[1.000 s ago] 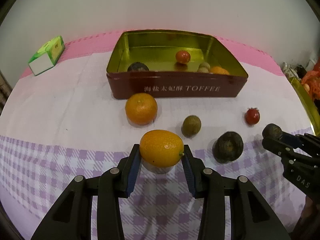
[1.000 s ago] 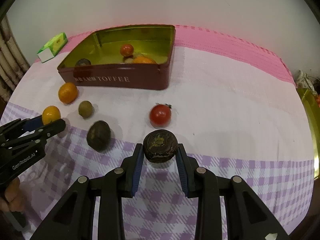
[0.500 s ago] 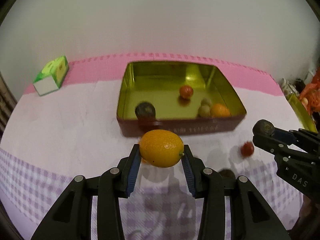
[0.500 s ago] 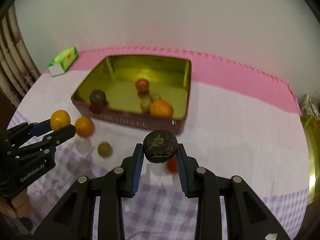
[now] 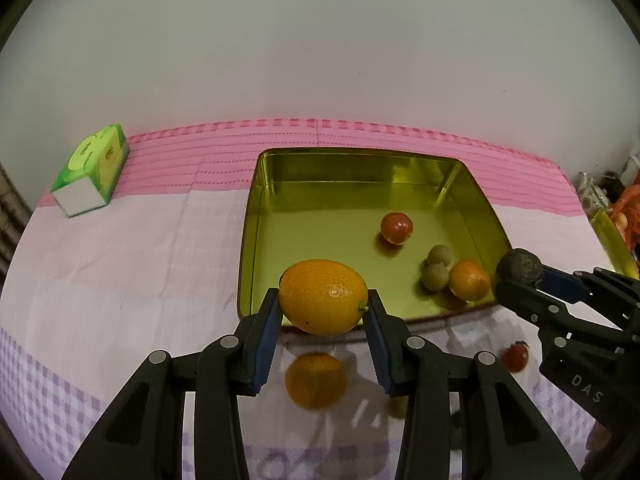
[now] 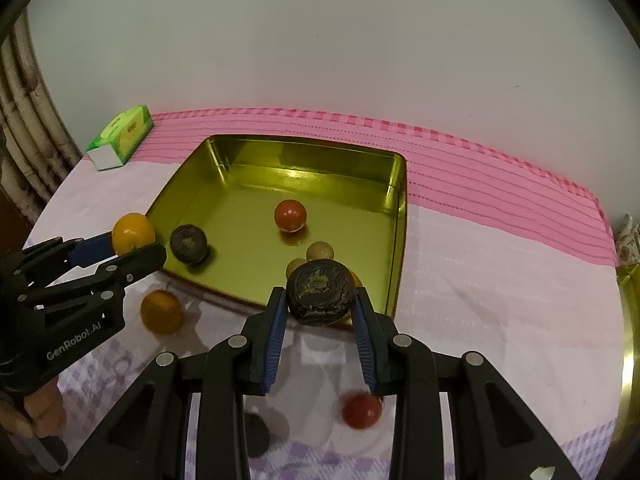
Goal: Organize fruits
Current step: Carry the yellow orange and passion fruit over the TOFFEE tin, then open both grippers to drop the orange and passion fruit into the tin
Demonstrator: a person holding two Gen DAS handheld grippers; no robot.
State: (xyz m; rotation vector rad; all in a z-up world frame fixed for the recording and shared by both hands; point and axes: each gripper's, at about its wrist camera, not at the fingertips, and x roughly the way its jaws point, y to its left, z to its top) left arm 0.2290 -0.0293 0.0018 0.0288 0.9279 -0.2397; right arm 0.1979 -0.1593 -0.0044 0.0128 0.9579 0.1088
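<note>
So both hands are carrying fruit toward the gold tin on the bench — left tool clamped on a smooth oval orange fruit at the tin's near wall, right tool clamped on a dark wrinkled fruit above its near edge. Risk, I'd guess: letting go early bounces fruit off the rim, or it knocks the red tomato and small greenish ones around inside.
</note>
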